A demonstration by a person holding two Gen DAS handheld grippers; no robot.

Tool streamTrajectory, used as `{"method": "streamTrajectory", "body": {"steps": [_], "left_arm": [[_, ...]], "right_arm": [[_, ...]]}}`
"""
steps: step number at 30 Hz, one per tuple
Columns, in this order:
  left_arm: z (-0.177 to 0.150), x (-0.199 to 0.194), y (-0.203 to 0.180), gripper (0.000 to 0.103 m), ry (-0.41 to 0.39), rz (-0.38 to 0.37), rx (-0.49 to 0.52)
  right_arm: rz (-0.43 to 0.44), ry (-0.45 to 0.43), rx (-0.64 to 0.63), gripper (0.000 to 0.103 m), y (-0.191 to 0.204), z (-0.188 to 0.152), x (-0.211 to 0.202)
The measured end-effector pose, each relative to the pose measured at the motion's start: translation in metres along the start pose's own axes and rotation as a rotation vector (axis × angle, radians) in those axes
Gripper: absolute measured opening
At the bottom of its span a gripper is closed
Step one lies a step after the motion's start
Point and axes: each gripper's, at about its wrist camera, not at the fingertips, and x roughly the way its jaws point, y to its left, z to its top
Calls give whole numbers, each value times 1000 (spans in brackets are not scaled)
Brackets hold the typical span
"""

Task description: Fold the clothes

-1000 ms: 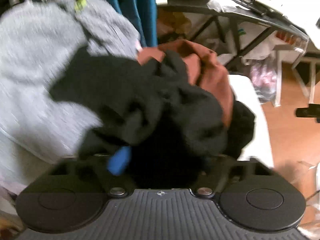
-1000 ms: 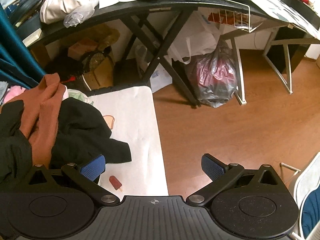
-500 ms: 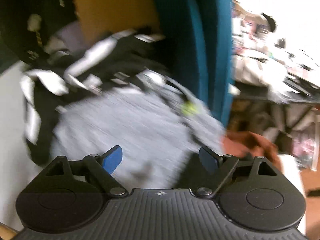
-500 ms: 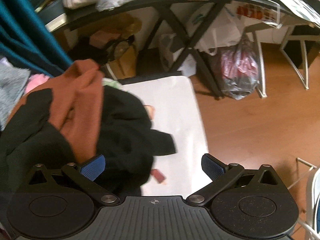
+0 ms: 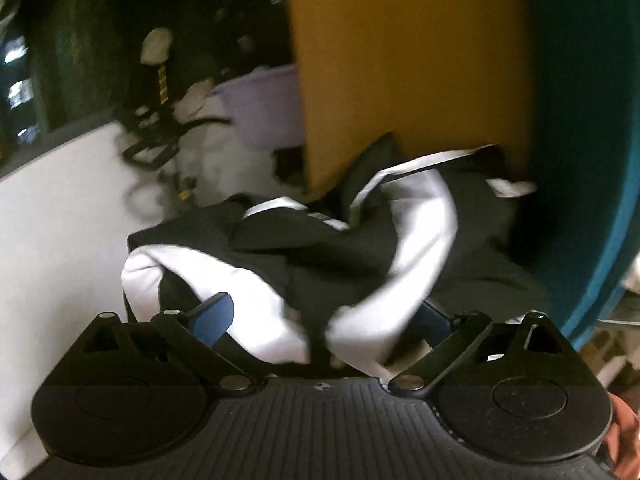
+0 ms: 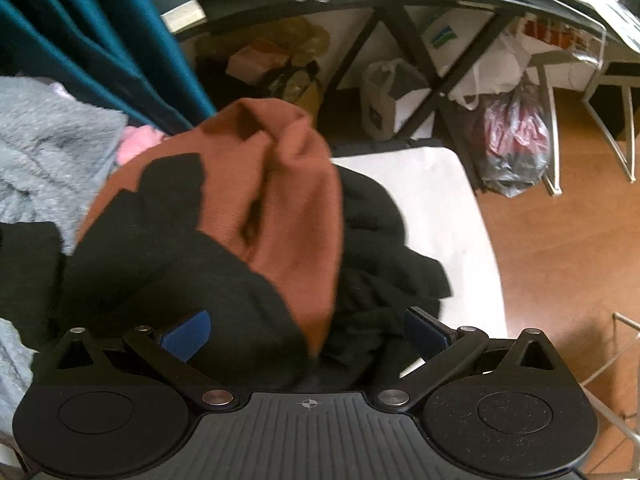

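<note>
In the left wrist view a black garment with white stripes (image 5: 320, 248) lies crumpled on a white surface (image 5: 60, 216). My left gripper (image 5: 320, 316) is open, its blue pads on either side of the garment's near folds. In the right wrist view a rust-brown garment (image 6: 288, 200) lies over black clothes (image 6: 180, 272) on a white table (image 6: 448, 208). My right gripper (image 6: 308, 332) is open, jaws wide apart over the pile. A grey fleece (image 6: 48, 148) lies at the left.
A teal curtain (image 6: 100, 40) hangs behind the pile, also in the left wrist view (image 5: 580, 120) beside a yellow panel (image 5: 400, 60). A black desk (image 6: 400, 4), bags (image 6: 516, 136) and wooden floor (image 6: 560, 260) lie to the right. A lilac tub (image 5: 264, 108) sits behind.
My left gripper let go of the black garment, swung left past the grey fleece and now faces the black-and-white garment. My right gripper moved left over the brown and black pile.
</note>
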Motion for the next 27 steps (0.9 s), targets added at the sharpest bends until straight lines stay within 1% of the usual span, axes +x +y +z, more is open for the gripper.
{"method": "streamTrajectory", "body": {"steps": [1, 2, 3, 4, 5, 7, 9, 12, 15, 17, 21, 24, 27], "left_arm": [[-1, 4, 5, 97, 14, 21, -34], [-2, 6, 12, 97, 24, 23, -82], [-5, 8, 19, 99, 31, 12, -123], [-7, 10, 25, 101, 32, -15, -145], [-9, 14, 29, 102, 36, -26, -149], [-9, 21, 33, 102, 35, -25, -139], [-5, 27, 38, 102, 28, -29, -155], [-2, 28, 40, 102, 27, -37, -173], [-11, 13, 30, 102, 18, -44, -126], [-21, -3, 27, 102, -14, -48, -110], [-42, -43, 18, 102, -64, -66, -61], [-57, -69, 8, 102, -87, -103, 0], [-79, -91, -8, 102, -89, -167, 83]], "right_arm": [[1, -1, -2, 102, 7, 1, 1], [3, -2, -4, 102, 14, 3, 2], [7, -3, -8, 102, 19, 4, 2], [10, -3, -13, 102, 25, 4, 3], [11, -3, -24, 102, 30, 4, 3], [7, 1, -51, 102, 39, 4, 5], [-4, 6, -73, 102, 46, 4, 7], [-6, 7, -65, 102, 51, 5, 7], [-6, -4, -68, 102, 50, 6, 5], [-12, -10, -57, 102, 45, 5, 6], [-19, 3, 3, 102, 22, -1, 14], [-8, 21, 43, 102, 3, -10, 20], [22, 30, 71, 102, -13, -20, 23]]}}
